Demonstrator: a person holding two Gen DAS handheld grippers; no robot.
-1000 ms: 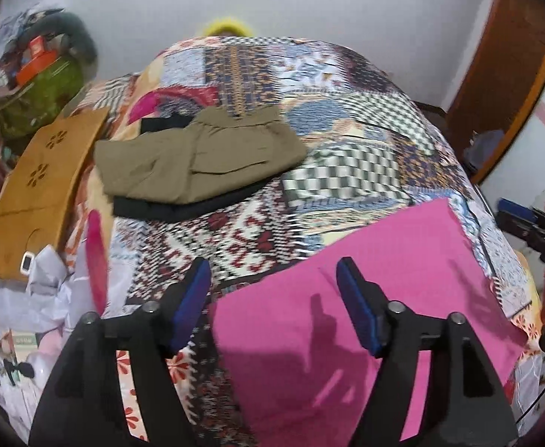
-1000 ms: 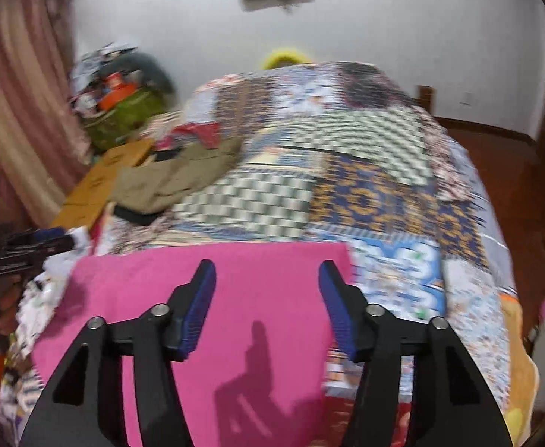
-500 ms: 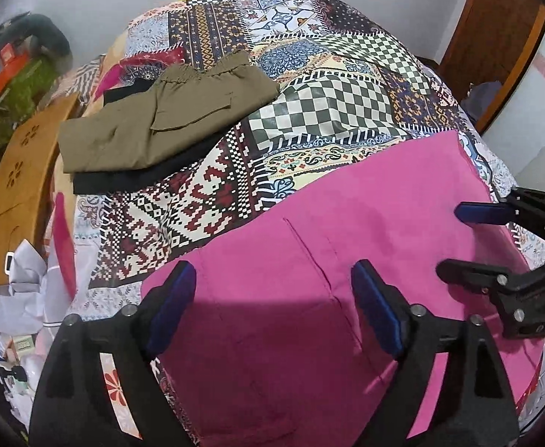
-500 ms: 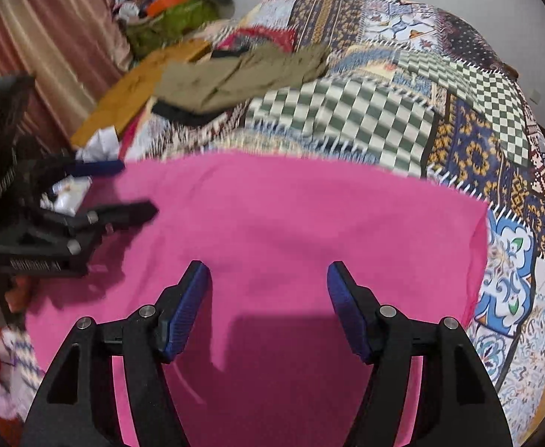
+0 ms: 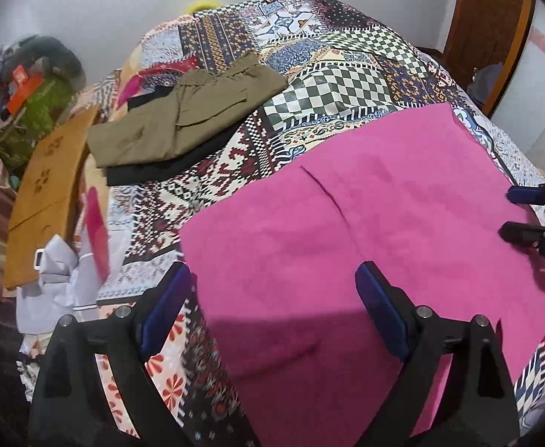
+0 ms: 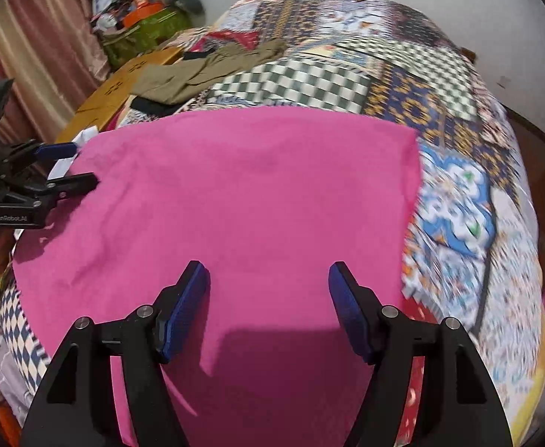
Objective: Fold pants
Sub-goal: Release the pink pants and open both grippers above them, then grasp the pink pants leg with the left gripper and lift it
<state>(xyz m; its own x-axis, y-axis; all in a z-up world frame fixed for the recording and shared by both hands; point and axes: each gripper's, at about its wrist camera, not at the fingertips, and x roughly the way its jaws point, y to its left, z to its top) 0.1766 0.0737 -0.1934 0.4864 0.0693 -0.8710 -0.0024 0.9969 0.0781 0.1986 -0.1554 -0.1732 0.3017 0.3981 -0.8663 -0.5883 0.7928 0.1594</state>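
- Pink pants (image 5: 365,231) spread flat across the near end of the patchwork bedspread (image 5: 332,85), filling the lower middle of the left wrist view from about 5 o'clock up toward 2 o'clock; a thin dark seam line runs down the cloth near the centre.
- Left gripper (image 5: 272,309) hangs over the near left part of the pants, jaws spread wide, nothing between the blue pads (its left finger sits over bare bedspread, its right finger over pink cloth).
- Right gripper (image 6: 268,309) hovers over the pants as well, jaws wide apart and empty, both blue pads above pink fabric (image 6: 235,201).
- From the right wrist view, the left gripper shows at 9 o'clock, over the left edge of the pants; from the left wrist view, the right gripper (image 5: 533,212) pokes in at 3 o'clock, its jaws parted.
- Olive-green pants (image 5: 183,119) lie folded at 11 o'clock on the bedspread, on top of a black garment (image 5: 153,171), well apart from the pink pair.
- A brown cardboard box (image 5: 45,193) stands at 9 o'clock beside the bed.
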